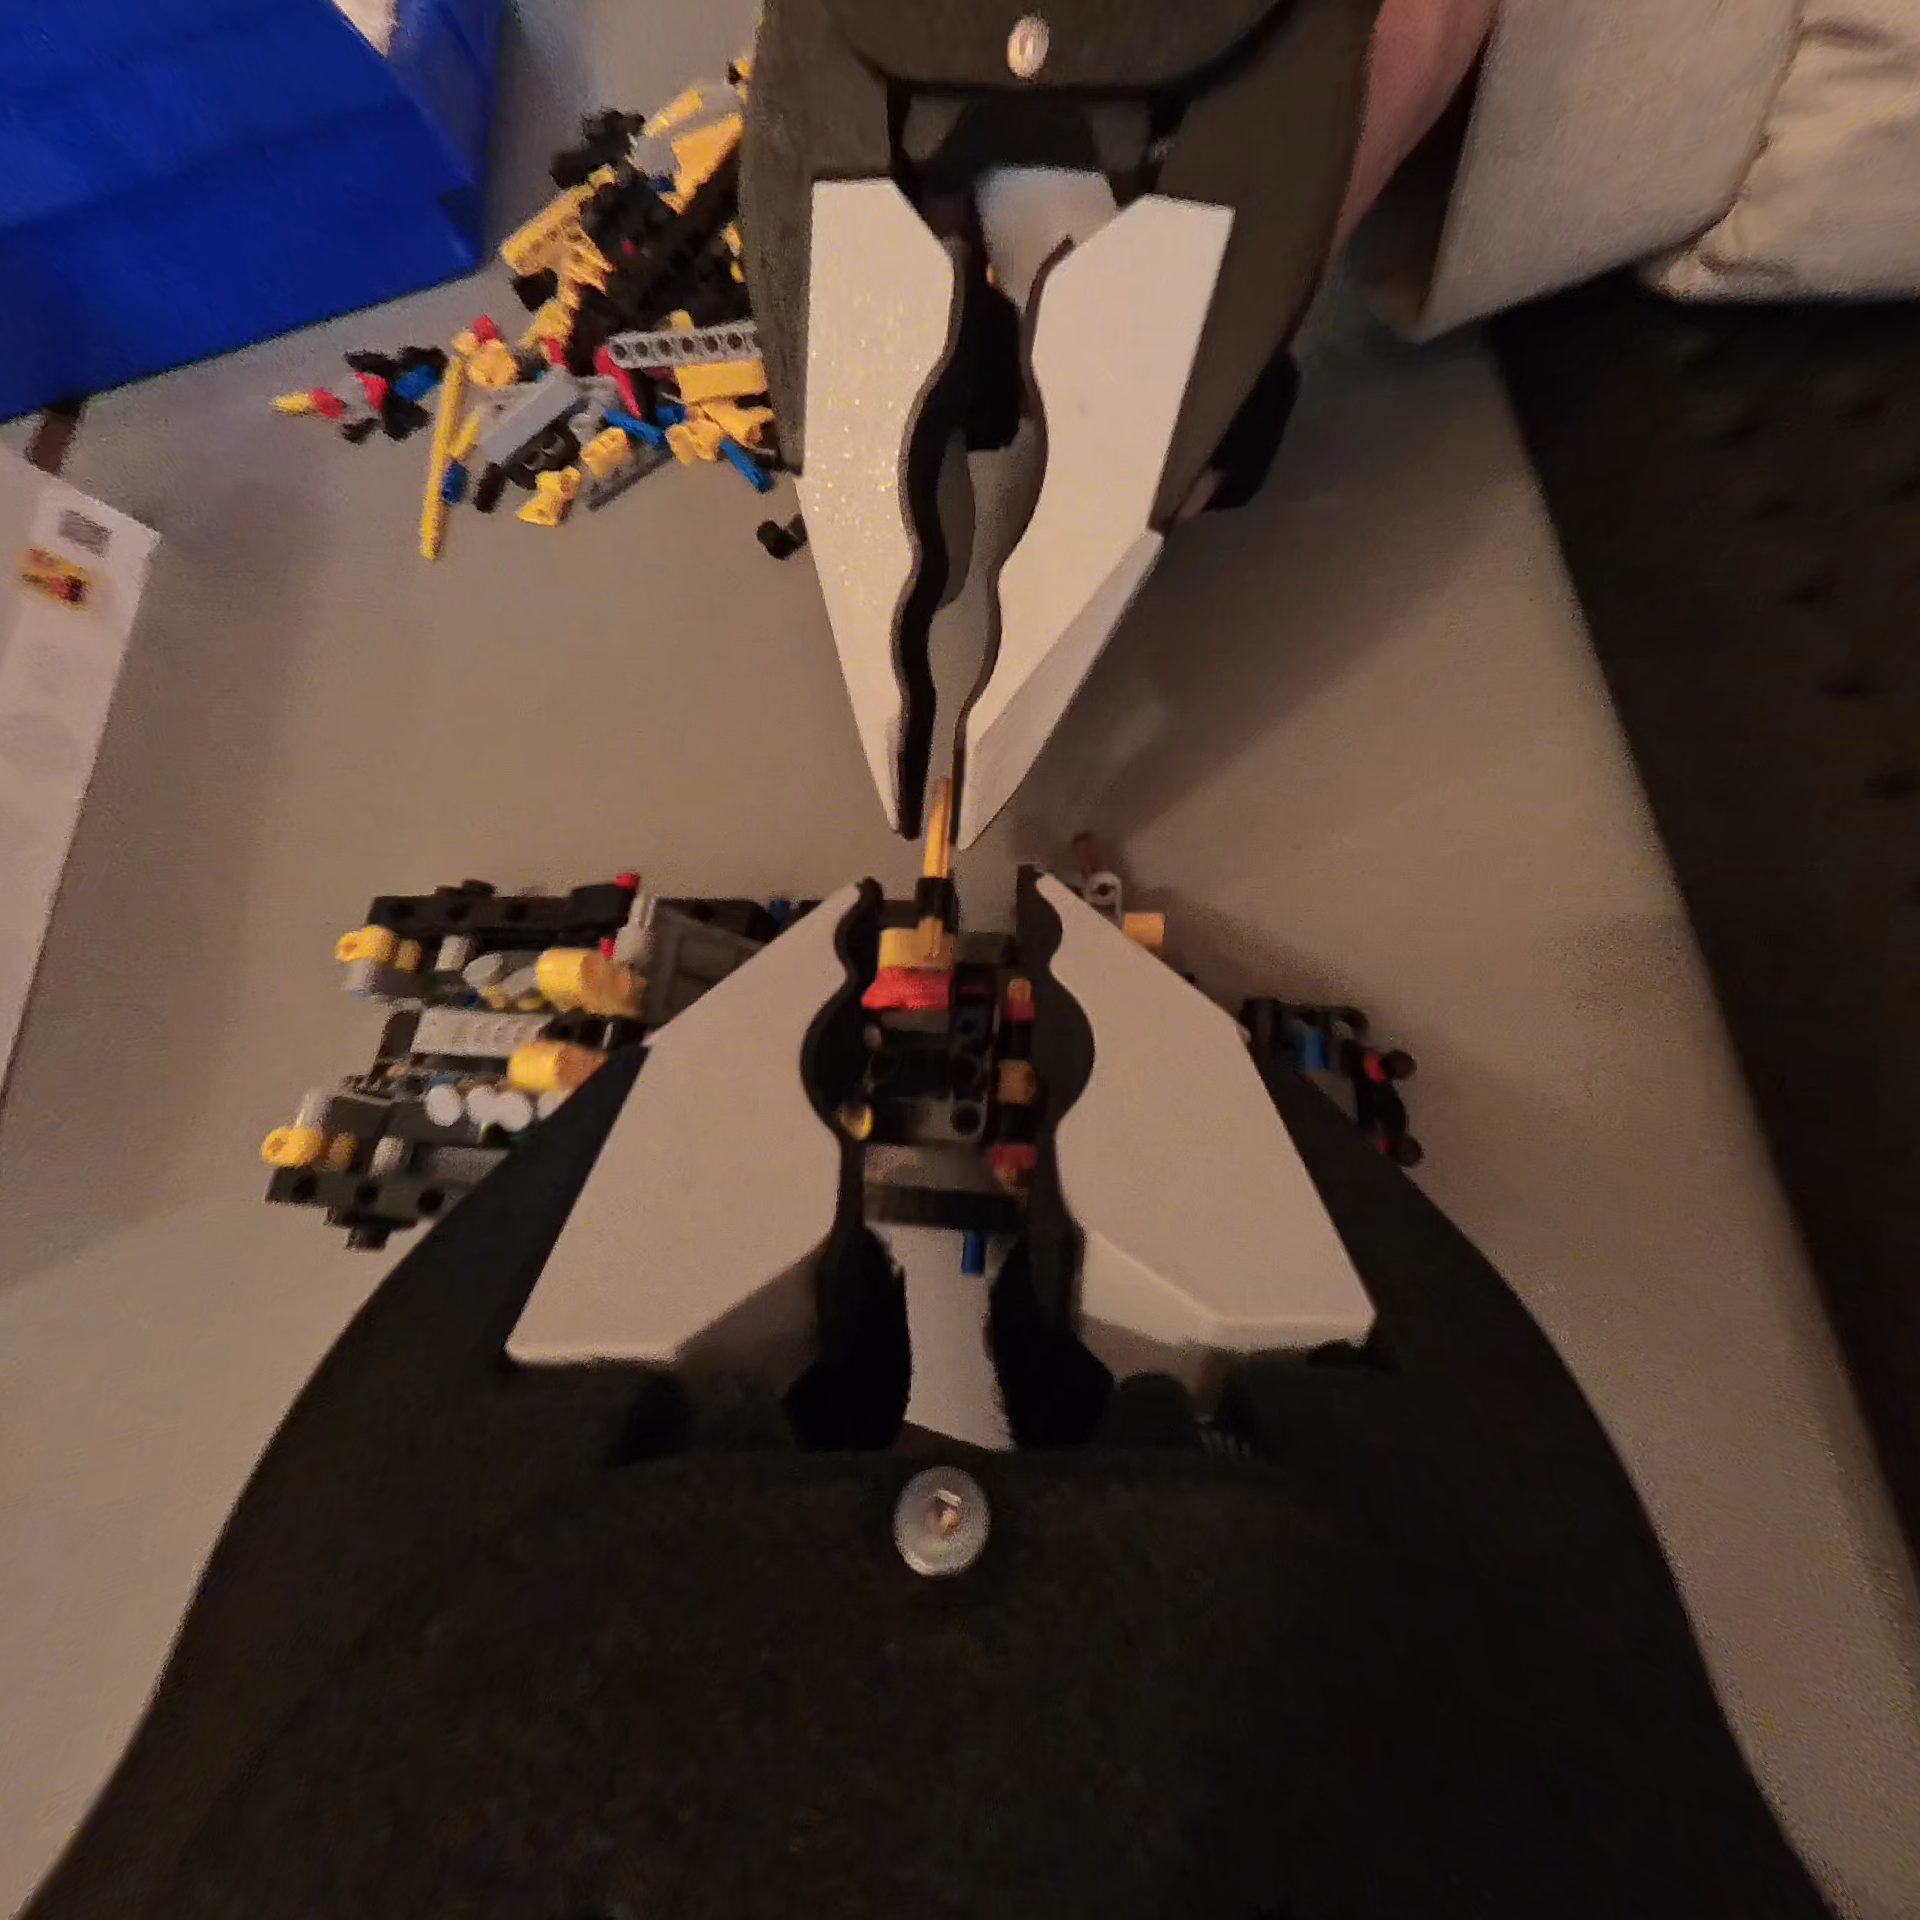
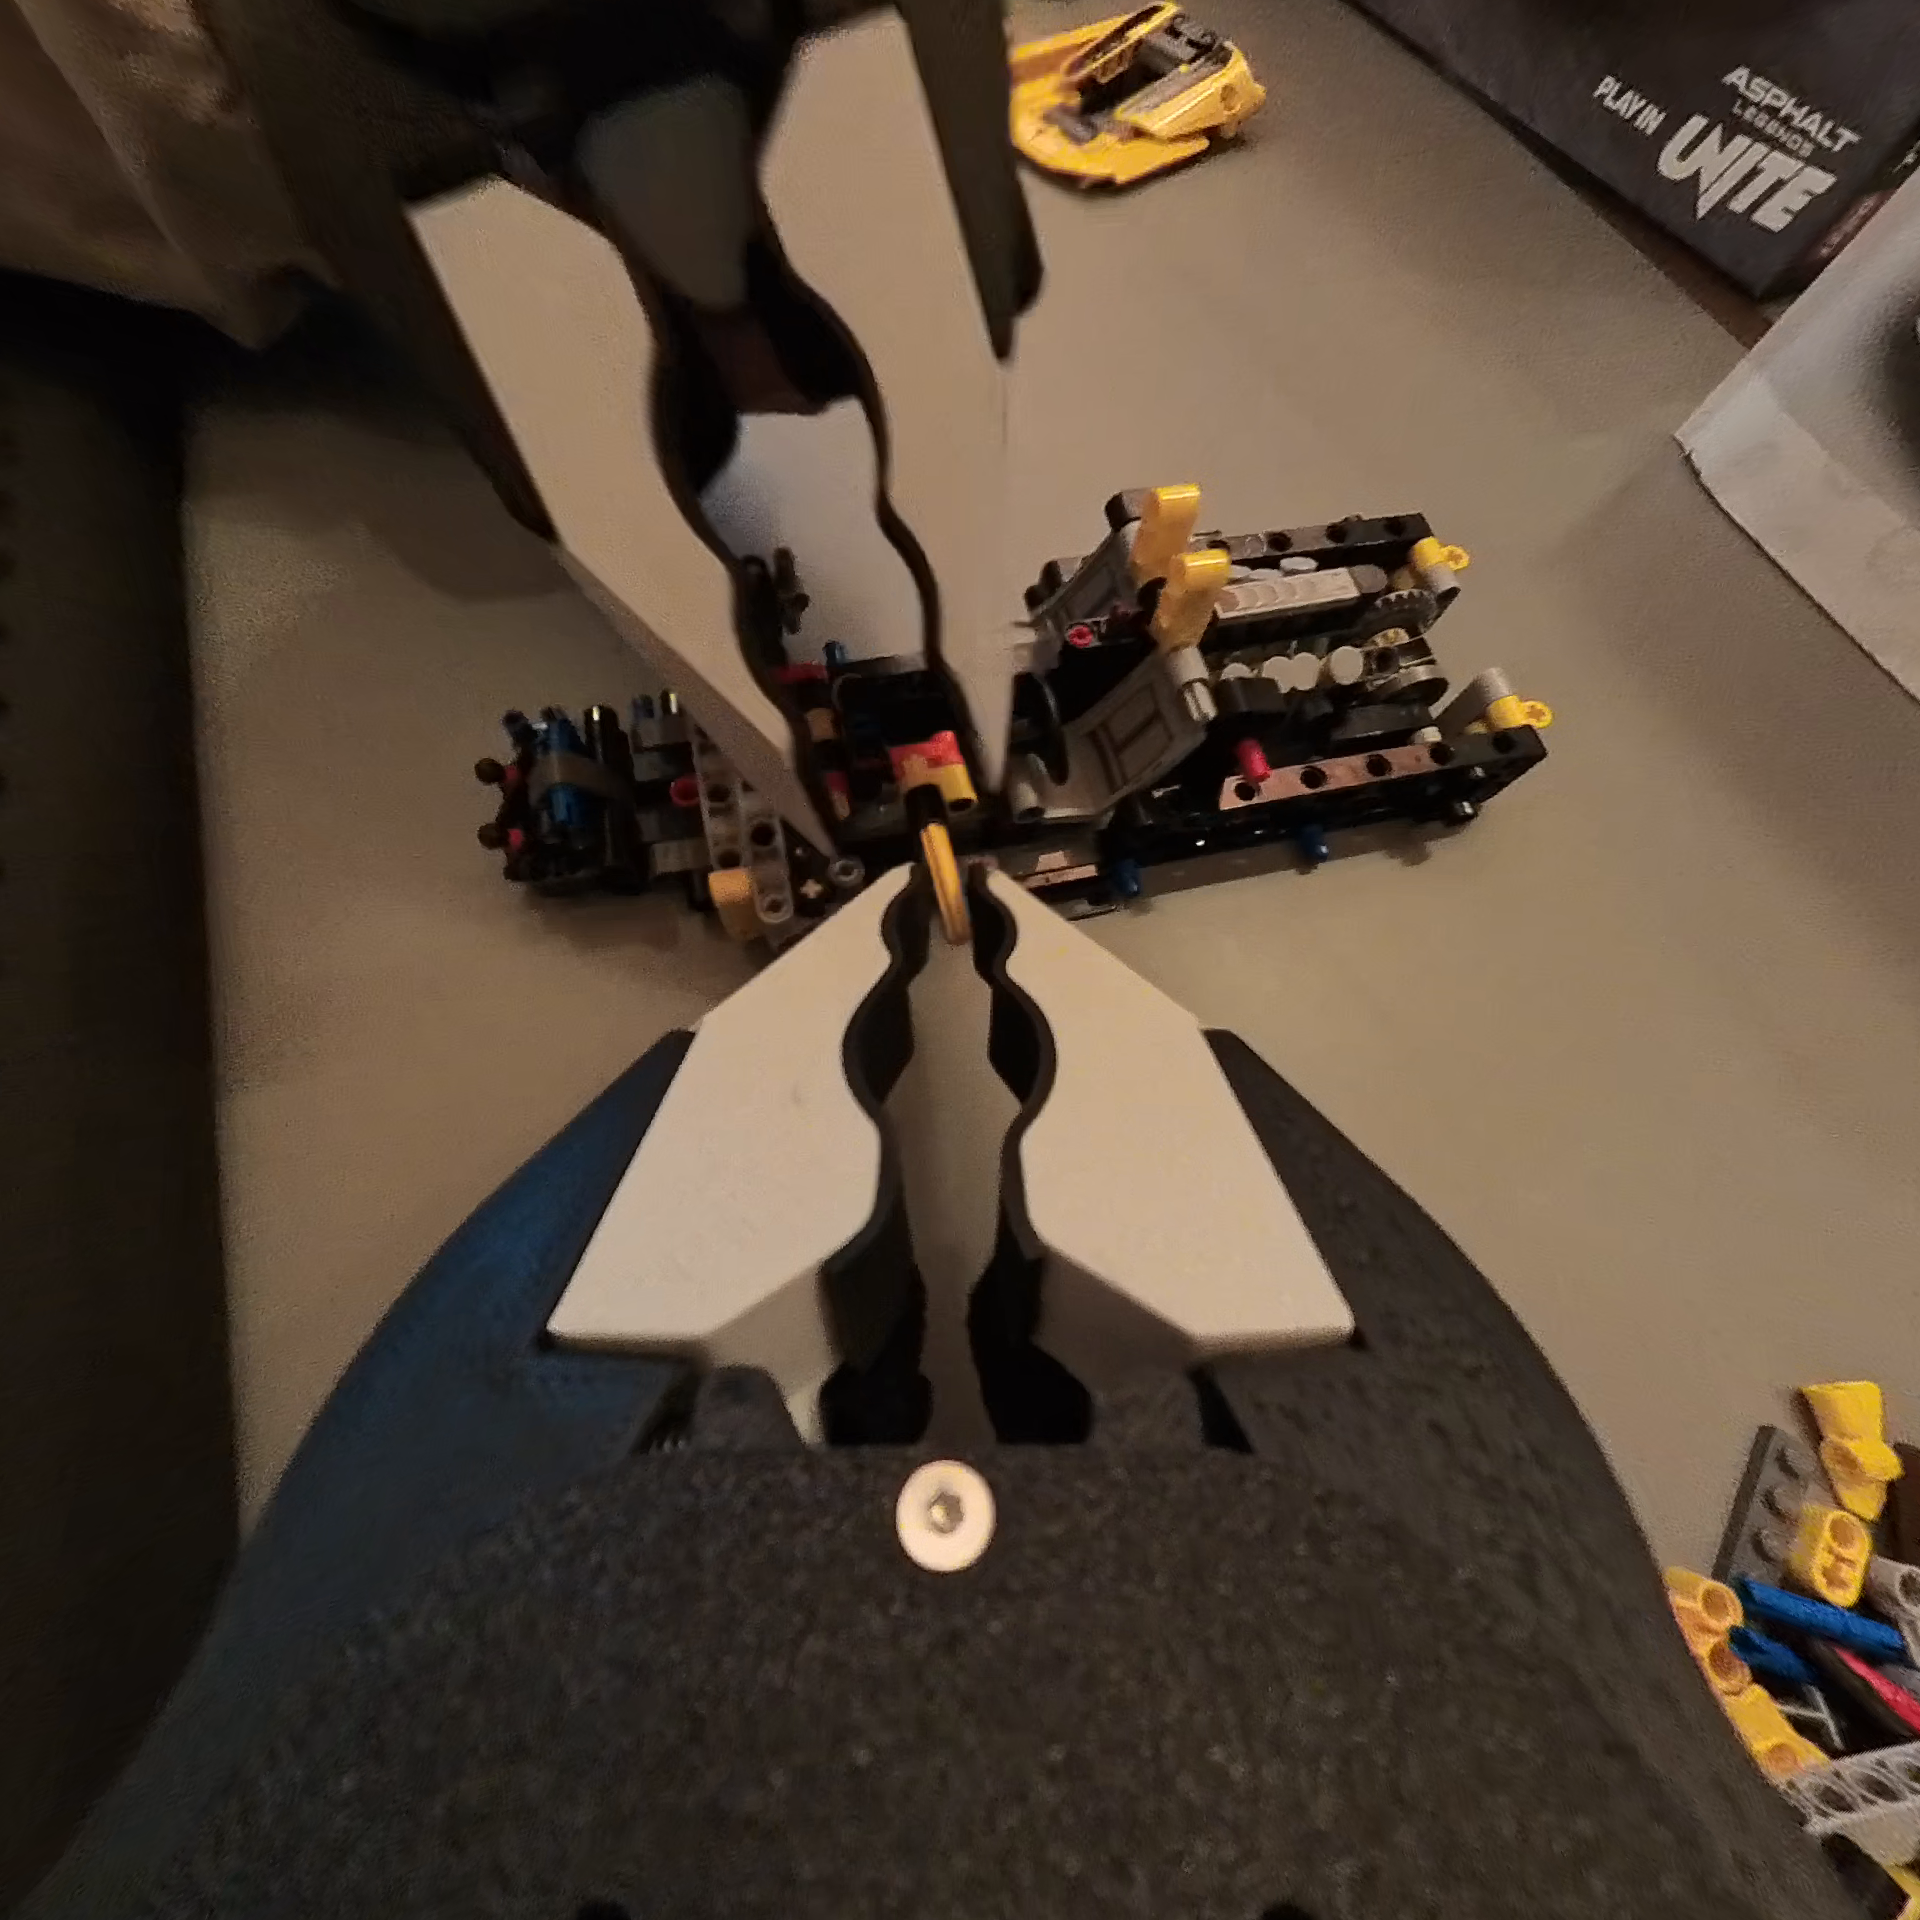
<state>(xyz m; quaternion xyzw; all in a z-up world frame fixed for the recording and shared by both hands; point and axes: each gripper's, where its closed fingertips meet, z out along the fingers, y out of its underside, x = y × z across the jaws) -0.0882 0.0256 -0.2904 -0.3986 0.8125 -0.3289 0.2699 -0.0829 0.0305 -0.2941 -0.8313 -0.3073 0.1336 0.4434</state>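
Note:
A long black and grey brick model (image 1: 468,1039) with yellow and red parts lies on the grey surface; it also shows in the right wrist view (image 2: 1299,665). My left gripper (image 1: 945,894) straddles the model's middle section, its jaws closed against both sides. My right gripper (image 2: 948,883) faces it from the opposite side and is shut on a small yellow piece (image 2: 945,894). That piece meets a yellow and red block (image 2: 930,764) on top of the model. In the left wrist view the right gripper (image 1: 940,831) comes down from above, pinching the yellow piece (image 1: 938,821).
A pile of loose yellow, black and blue pieces (image 1: 623,343) lies beyond the model, with a blue container (image 1: 208,177) and a white booklet (image 1: 52,675) nearby. A yellow part-built body (image 2: 1138,94), a dark printed box (image 2: 1714,135) and more loose pieces (image 2: 1808,1610) lie around. My two grippers' fingertips are within a few centimetres of each other.

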